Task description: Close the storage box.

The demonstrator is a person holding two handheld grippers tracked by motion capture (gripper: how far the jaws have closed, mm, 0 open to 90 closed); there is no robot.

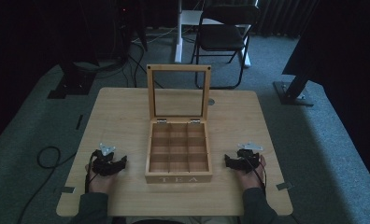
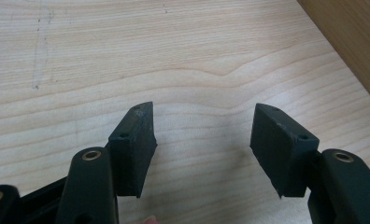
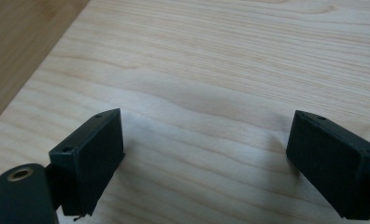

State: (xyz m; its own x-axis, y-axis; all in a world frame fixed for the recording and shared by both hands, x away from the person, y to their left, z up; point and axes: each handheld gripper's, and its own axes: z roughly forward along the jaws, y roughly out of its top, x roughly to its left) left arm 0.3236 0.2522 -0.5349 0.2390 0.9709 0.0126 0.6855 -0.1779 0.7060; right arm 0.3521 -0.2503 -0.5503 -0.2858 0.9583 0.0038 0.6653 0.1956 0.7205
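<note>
Wooden tea box (image 1: 178, 158) sits at table (image 1: 122, 107) centre, glass lid (image 1: 178, 91) raised upright toward 12 o'clock, compartments empty. Left gripper (image 1: 122, 163) rests at the box's 9 o'clock, right gripper (image 1: 228, 161) at 3 o'clock; both jaws spread, holding nothing.

The surface (image 1: 122, 116) is pale, smooth, matt wood with visible grain. The tea box (image 1: 179, 173) is darker wood, its lid (image 1: 178, 91) clear-paned. Both claws' pads (image 2: 134, 144) look matt black plastic.
</note>
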